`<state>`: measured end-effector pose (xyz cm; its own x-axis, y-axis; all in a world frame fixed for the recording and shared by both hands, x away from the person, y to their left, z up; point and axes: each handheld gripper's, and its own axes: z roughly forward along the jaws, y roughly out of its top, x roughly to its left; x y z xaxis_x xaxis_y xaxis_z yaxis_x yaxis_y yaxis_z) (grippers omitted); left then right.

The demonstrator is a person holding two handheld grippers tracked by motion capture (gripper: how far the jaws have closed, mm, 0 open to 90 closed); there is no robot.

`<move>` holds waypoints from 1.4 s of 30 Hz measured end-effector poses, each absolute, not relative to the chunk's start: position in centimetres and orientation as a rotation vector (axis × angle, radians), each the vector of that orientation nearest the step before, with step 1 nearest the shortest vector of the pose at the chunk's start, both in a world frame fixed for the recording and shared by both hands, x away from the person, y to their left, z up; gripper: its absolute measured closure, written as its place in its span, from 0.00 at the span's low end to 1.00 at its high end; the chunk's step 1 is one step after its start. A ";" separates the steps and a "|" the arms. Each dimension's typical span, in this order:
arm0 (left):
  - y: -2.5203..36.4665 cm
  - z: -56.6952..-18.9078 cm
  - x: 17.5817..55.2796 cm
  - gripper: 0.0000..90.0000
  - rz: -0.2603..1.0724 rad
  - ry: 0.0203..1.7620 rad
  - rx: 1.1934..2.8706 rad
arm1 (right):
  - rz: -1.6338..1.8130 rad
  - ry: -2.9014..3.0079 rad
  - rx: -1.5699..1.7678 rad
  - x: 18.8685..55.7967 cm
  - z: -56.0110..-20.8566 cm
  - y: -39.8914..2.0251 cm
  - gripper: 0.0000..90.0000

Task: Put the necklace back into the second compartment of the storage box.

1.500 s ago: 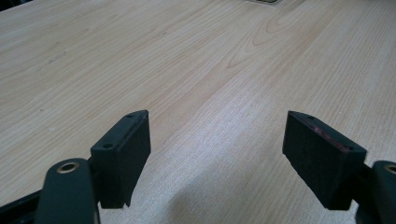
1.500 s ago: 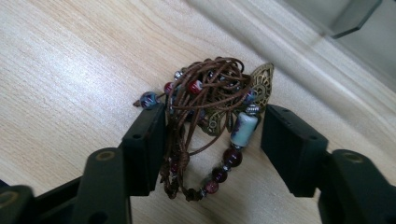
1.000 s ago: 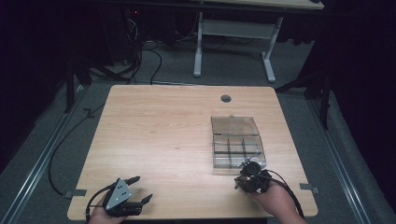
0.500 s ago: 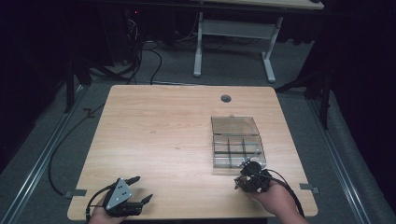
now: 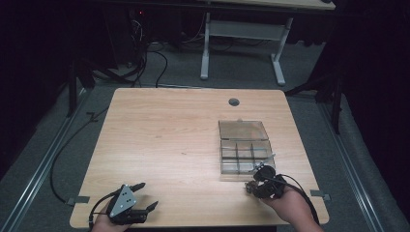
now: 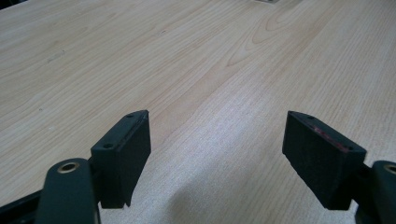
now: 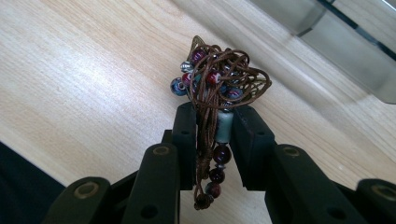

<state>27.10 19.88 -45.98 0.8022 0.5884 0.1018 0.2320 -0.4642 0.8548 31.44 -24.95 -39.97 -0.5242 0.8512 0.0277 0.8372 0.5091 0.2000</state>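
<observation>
The counter (image 5: 164, 135) is bare wood across its whole left and middle, giving open passage from the near edge to the far edge. The one obstacle standing on it is a clear compartment box (image 5: 244, 154) on the right half, its lid (image 5: 242, 129) open and lying toward the far side. The right tool (image 5: 256, 182) sits just beside the box's near wall, with little room between them. The left tool (image 5: 142, 195) at the near left corner has free wood ahead of it. A small round grommet hole (image 5: 234, 102) near the far edge looks flush, probably no hindrance.
</observation>
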 end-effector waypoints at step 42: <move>19.9 -46.0 27.1 0.27 0.478 0.609 2.048 | 0.361 2.618 1.449 33.8 -32.8 -25.0 0.80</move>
